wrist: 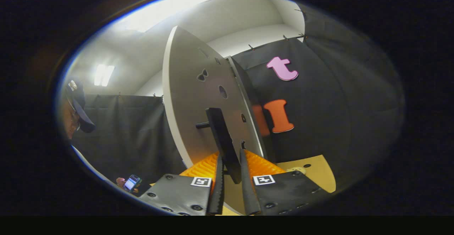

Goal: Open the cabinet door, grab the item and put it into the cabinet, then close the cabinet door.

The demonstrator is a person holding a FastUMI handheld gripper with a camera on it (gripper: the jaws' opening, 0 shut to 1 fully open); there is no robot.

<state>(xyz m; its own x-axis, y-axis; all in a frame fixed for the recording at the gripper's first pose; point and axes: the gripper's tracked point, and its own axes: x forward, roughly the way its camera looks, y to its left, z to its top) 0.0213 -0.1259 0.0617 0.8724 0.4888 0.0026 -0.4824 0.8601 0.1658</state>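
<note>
The claw (pixel 232 178) stands narrow, its two ribbed black fingers (pixel 248 185) on either side of the black bar handle (pixel 222 141); whether both press on it cannot be told. The handle stands off the white cabinet door (pixel 198 96), which is swung open edge-on above the yellow desk (pixel 319 171). An orange ridged item (pixel 262 165) lies just beyond the fingers.
</note>
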